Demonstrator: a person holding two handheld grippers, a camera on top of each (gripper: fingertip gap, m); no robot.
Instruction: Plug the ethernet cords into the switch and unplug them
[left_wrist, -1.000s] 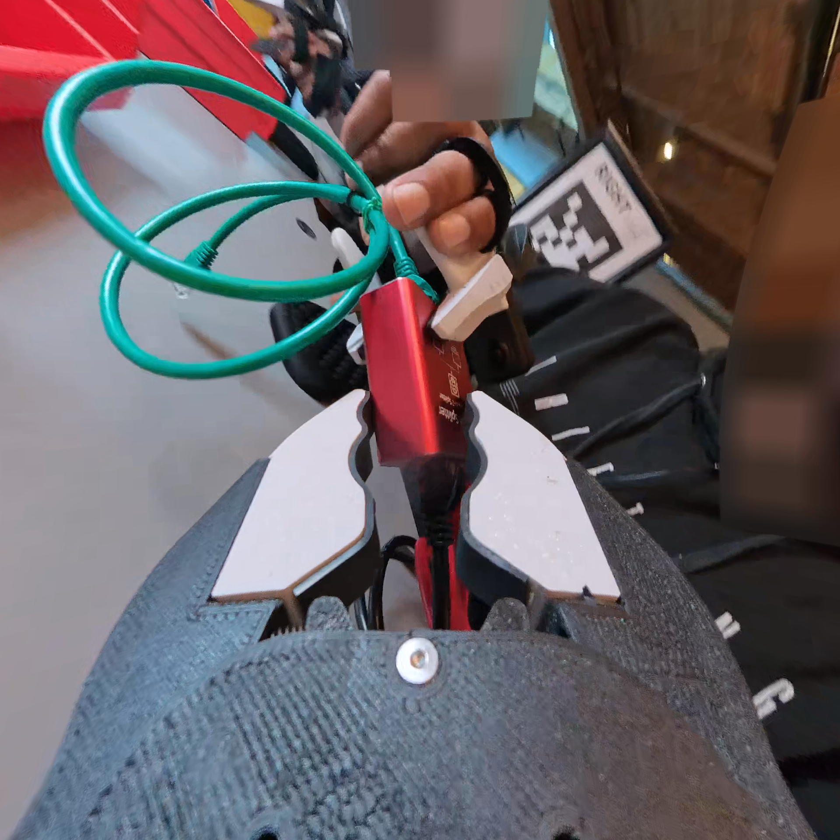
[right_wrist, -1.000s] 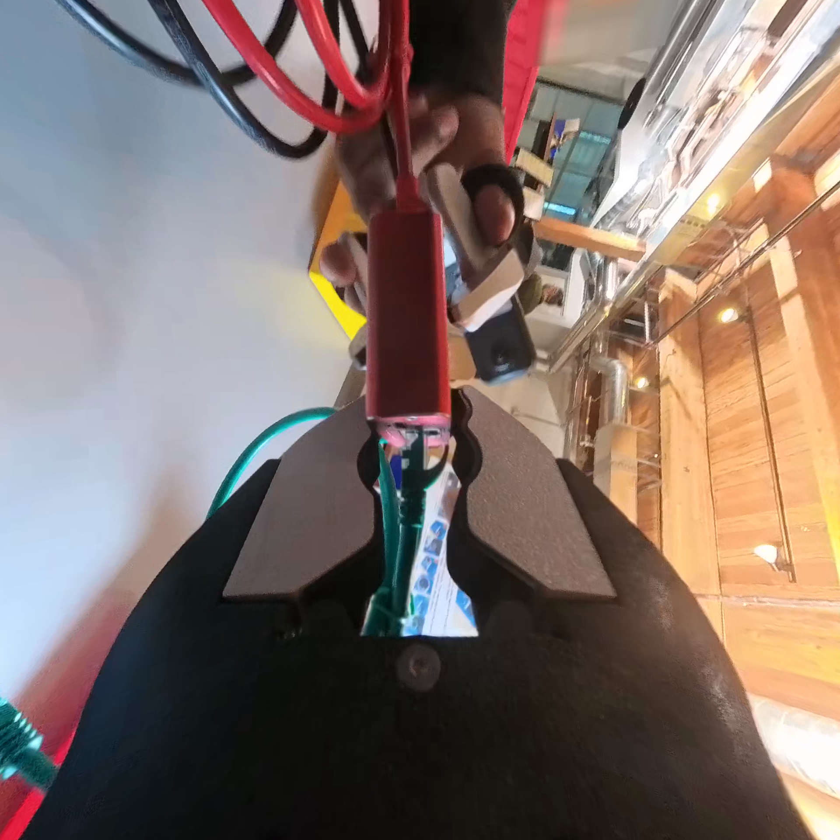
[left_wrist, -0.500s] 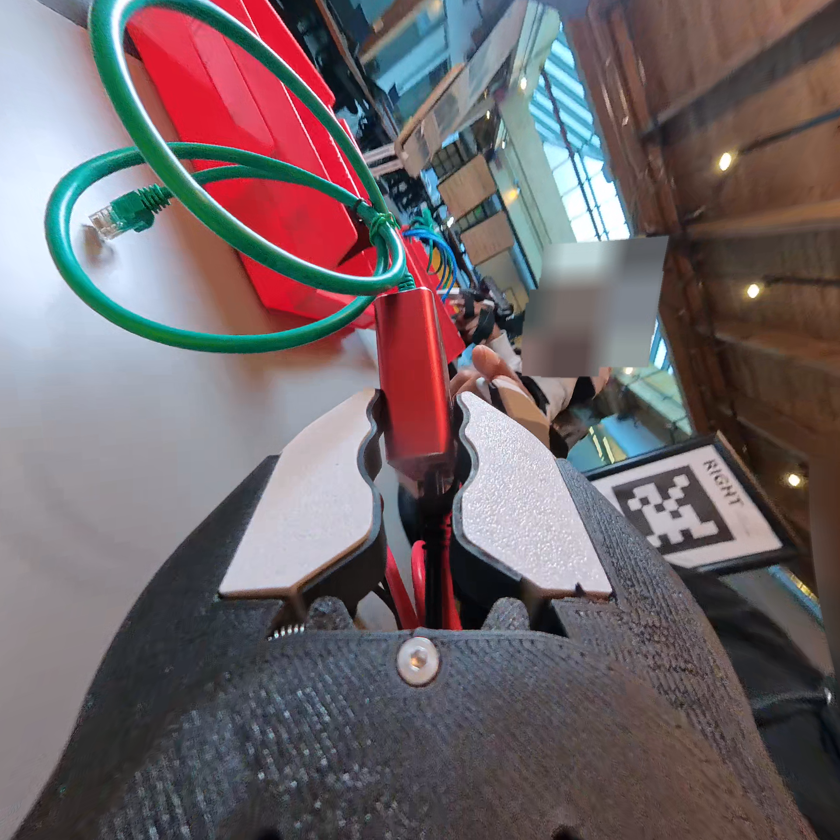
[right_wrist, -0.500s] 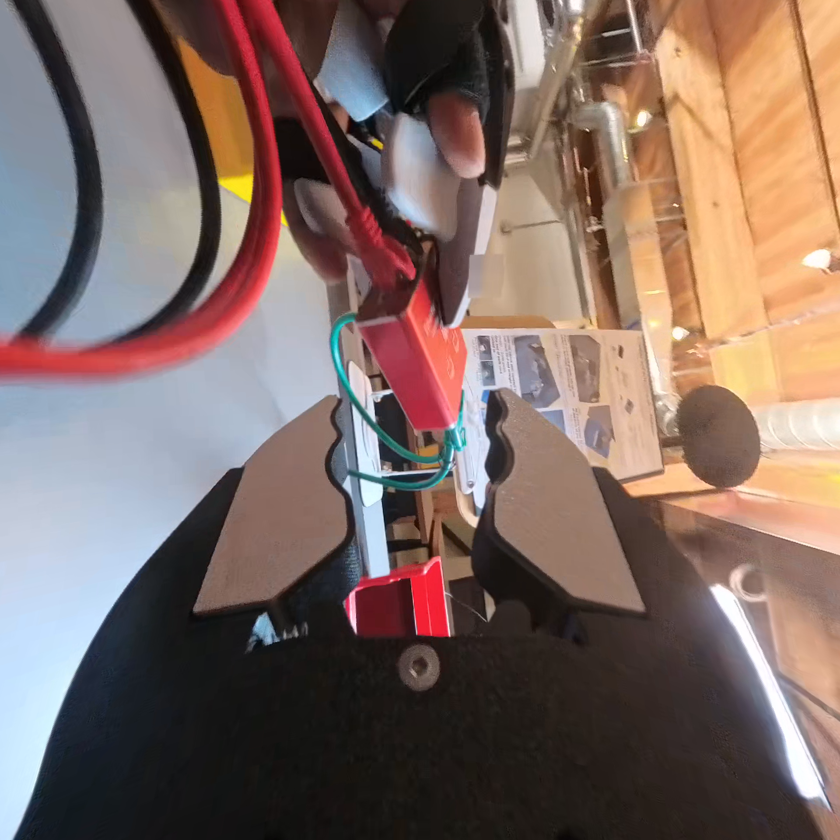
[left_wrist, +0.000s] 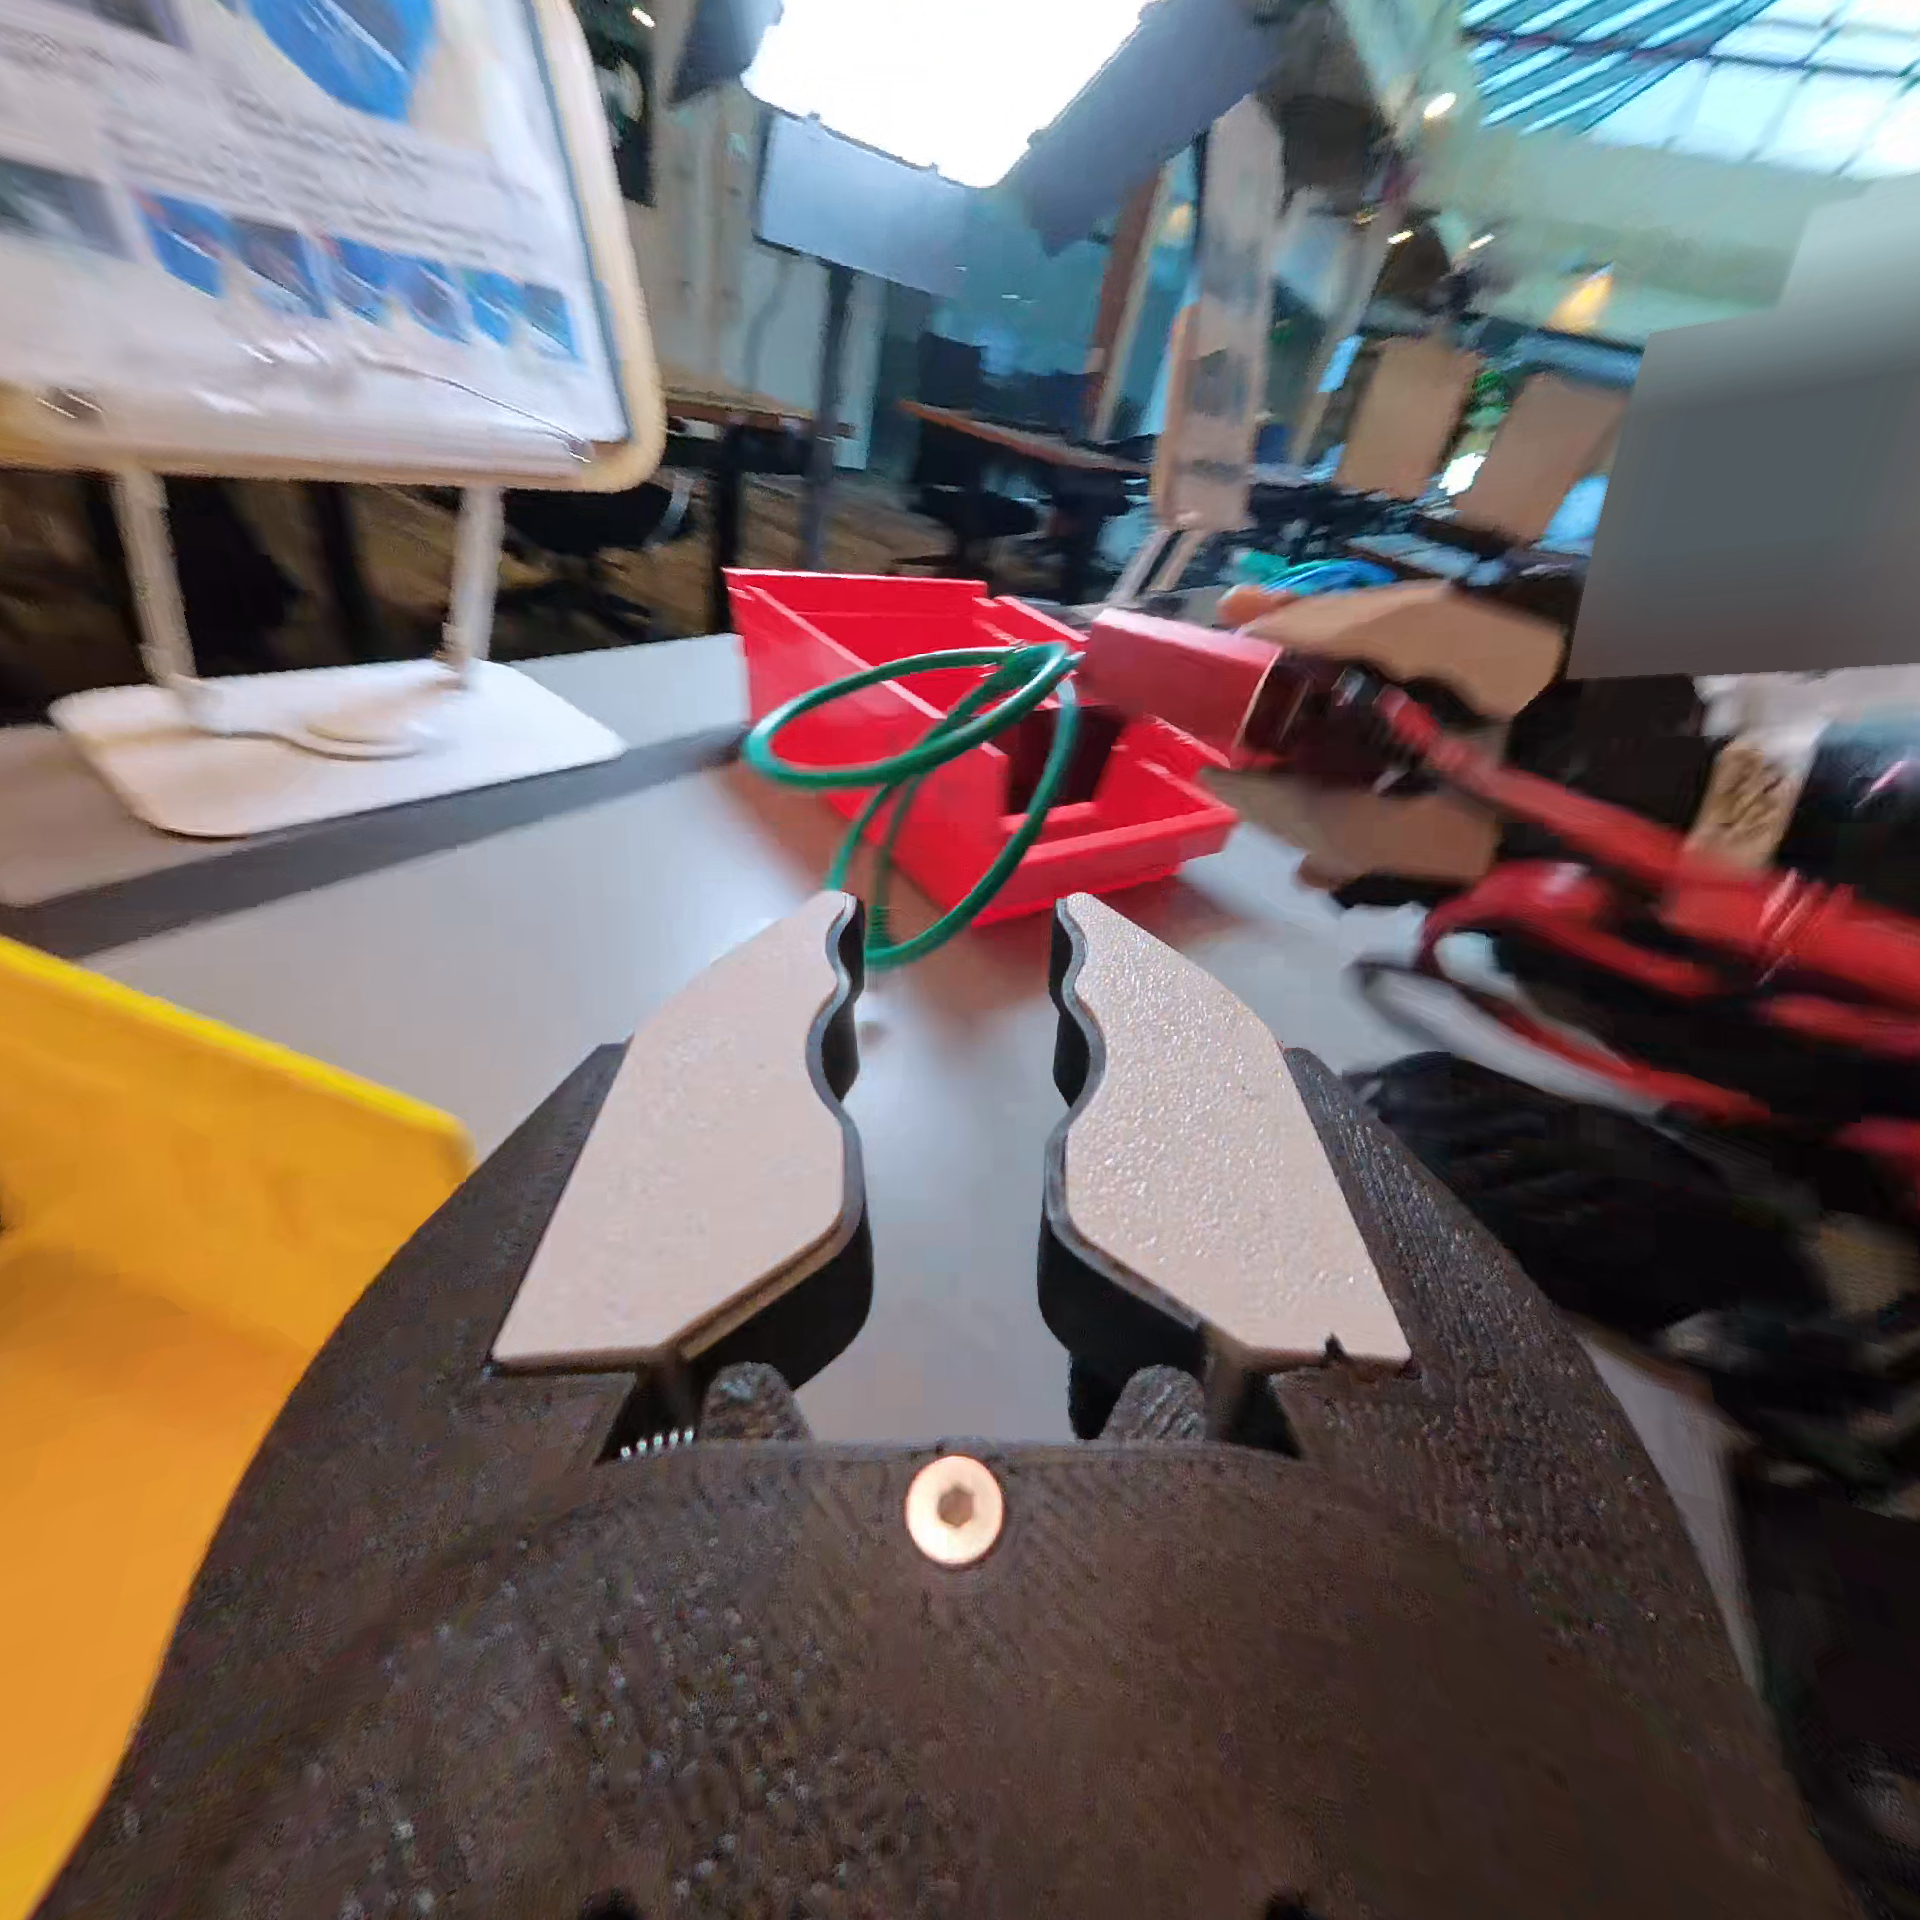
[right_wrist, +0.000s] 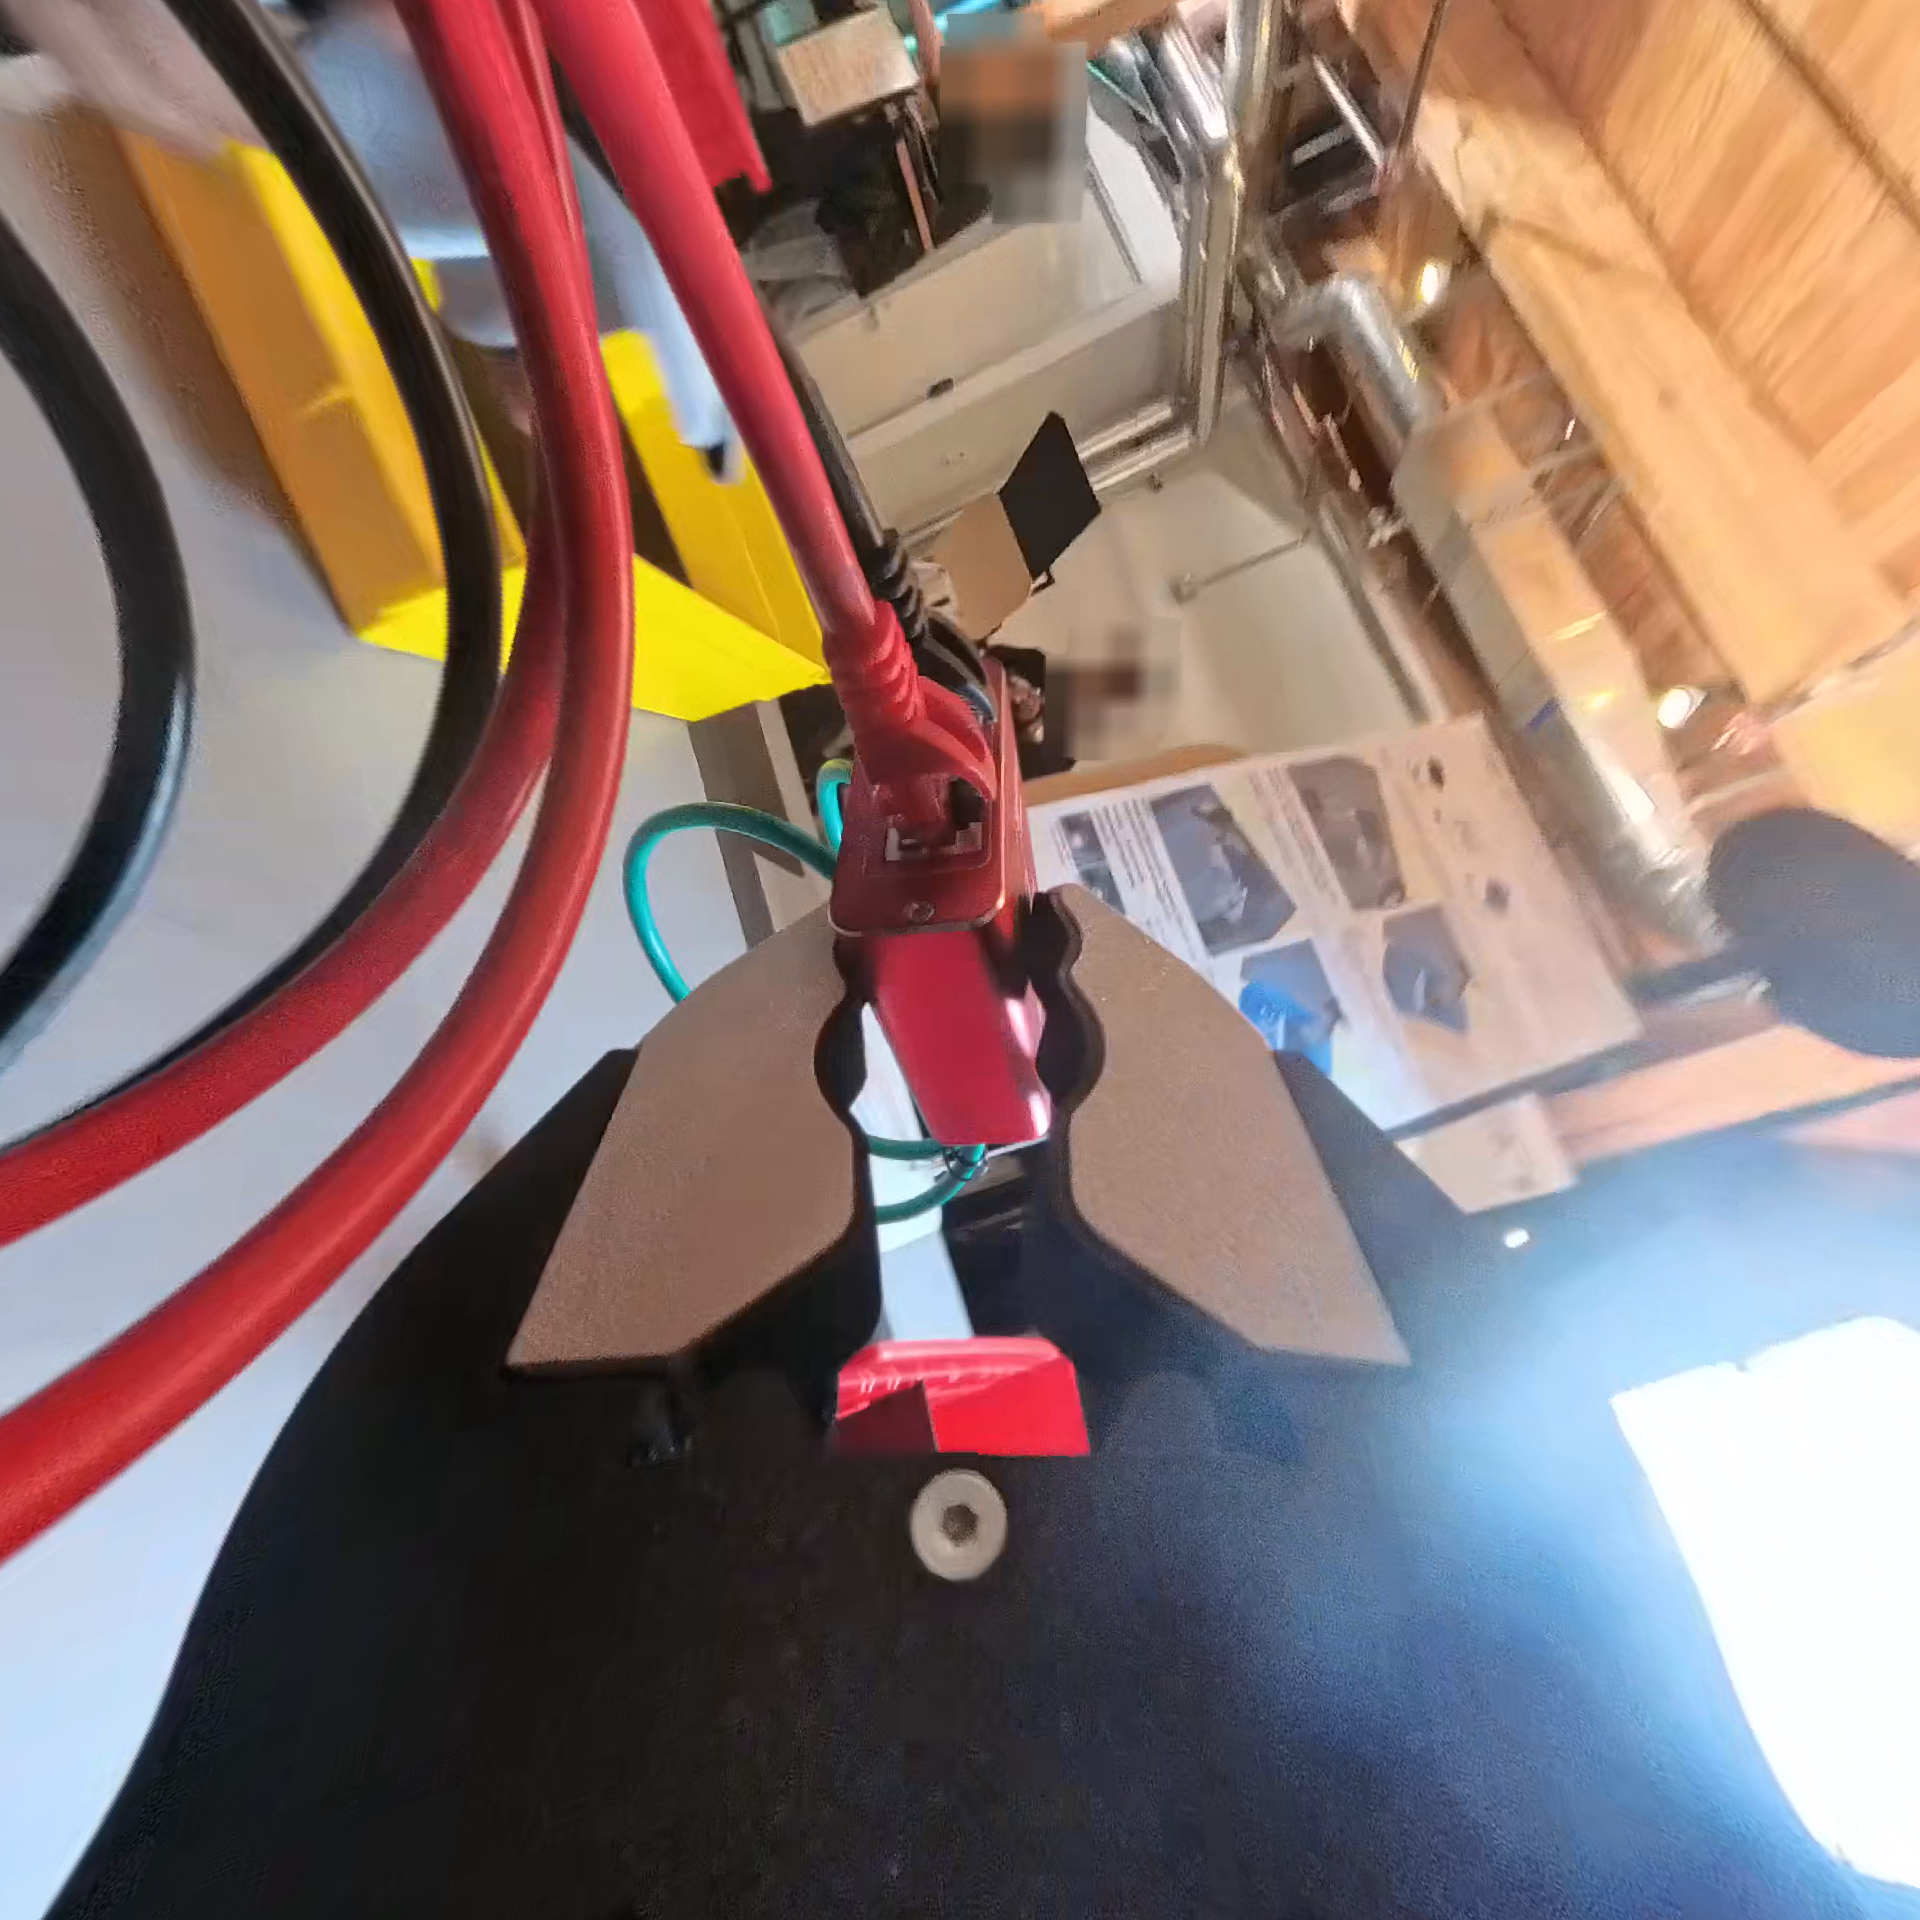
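Observation:
The red switch (right_wrist: 961, 1023) is clamped between my right gripper's (right_wrist: 951, 925) fingers. A red ethernet cord (right_wrist: 883, 675) is plugged into its near end and loops off to the upper left. A green cord (right_wrist: 717, 831) hangs from its far end. In the left wrist view, the switch (left_wrist: 1174, 675) is in the air at the upper right. The green cord (left_wrist: 935, 748) loops below it and the red cord (left_wrist: 1558, 821) trails right. My left gripper (left_wrist: 956, 925) is open and empty above the grey table (left_wrist: 520, 935), apart from the switch.
A red bin (left_wrist: 997, 821) stands on the table behind the green loop. A yellow bin (left_wrist: 156, 1247) is close on the left and also shows in the right wrist view (right_wrist: 686, 603). A white poster stand (left_wrist: 312, 727) is at the back left. A black cord (right_wrist: 447, 416) loops by the red one.
My left gripper has let go of the switch, opened and pulled away from it. My right gripper, open half a second ago, has closed on the switch.

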